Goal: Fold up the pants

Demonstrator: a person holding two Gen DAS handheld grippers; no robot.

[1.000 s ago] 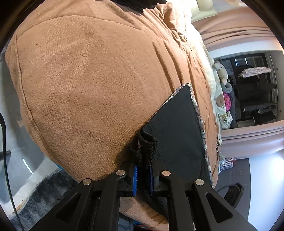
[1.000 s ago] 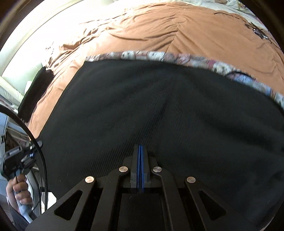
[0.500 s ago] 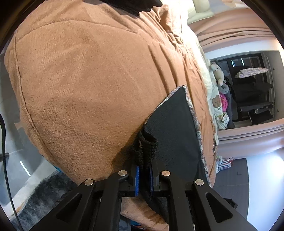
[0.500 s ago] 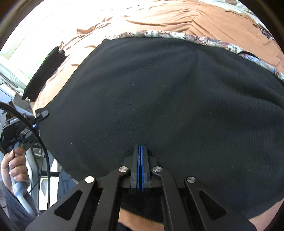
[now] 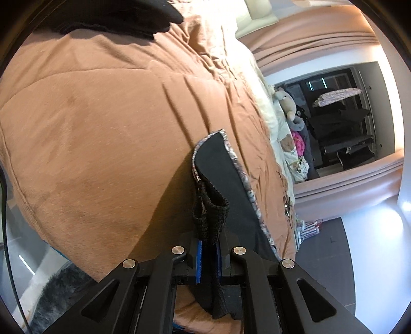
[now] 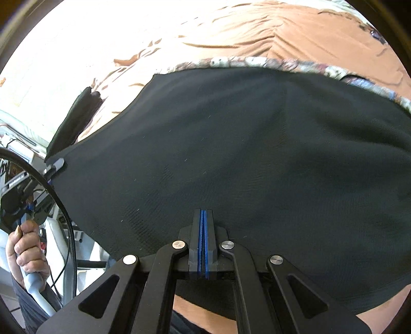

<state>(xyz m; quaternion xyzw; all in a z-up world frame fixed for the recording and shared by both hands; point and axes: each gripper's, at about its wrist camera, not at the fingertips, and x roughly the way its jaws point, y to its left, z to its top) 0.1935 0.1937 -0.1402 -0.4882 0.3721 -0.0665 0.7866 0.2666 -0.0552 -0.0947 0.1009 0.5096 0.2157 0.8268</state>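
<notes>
The black pants (image 6: pixel 244 159) with a patterned lining edge (image 6: pixel 231 61) are stretched and lifted over the brown bedcover (image 5: pixel 102 128). My left gripper (image 5: pixel 209 244) is shut on a bunched corner of the pants (image 5: pixel 213 215), its blue pads (image 5: pixel 199 259) pressing the cloth. My right gripper (image 6: pixel 203 231) is shut on the near edge of the pants, its blue pads (image 6: pixel 200 246) together. The left gripper also shows at the left of the right wrist view (image 6: pixel 55 164), holding the far corner.
A black folded garment (image 5: pixel 123 18) lies at the far end of the bed. Stuffed toys (image 5: pixel 287 102) and pillows sit by the bed's right side. A dark shelf unit (image 5: pixel 341 123) stands beyond. A grey rug (image 5: pixel 59 295) lies on the floor.
Both grippers have lifted the pants higher off the bed and pulled them back. The cloth hangs tauter between them, and more bedcover shows beyond the patterned edge.
</notes>
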